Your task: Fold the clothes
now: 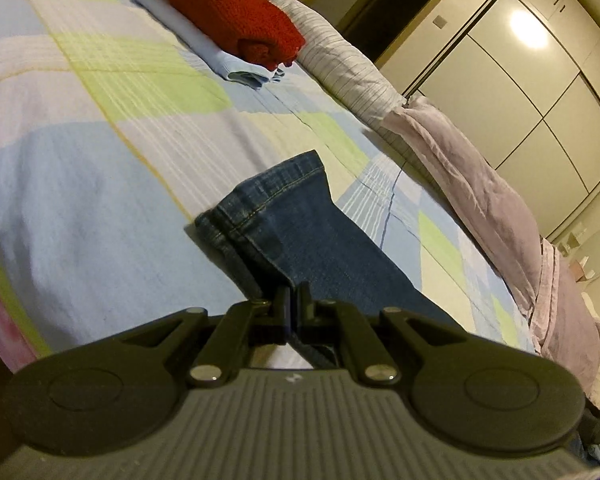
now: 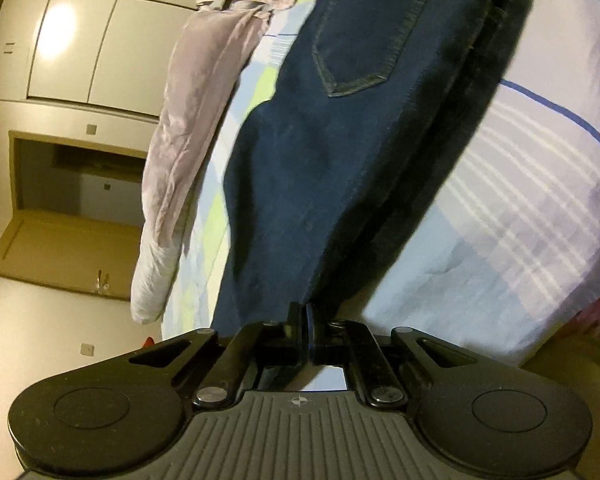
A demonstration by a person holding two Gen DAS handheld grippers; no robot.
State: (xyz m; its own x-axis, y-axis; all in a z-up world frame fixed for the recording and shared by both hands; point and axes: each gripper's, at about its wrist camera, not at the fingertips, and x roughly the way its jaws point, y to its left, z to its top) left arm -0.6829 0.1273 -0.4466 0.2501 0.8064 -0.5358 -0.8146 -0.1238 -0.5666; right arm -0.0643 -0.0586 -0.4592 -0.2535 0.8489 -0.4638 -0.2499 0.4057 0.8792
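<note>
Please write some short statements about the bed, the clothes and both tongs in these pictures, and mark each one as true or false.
1. The left tongs are shut on the blue denim jeans. True.
2. The red knitted folded garment lies under a light blue folded garment. False: the red one lies on top of the light blue one.
3. The right tongs are wide open above the jeans. False: they are shut on the denim.
4. The jeans lie on a checked pastel bedcover. True.
5. A back pocket of the jeans shows in the right wrist view. True.
</note>
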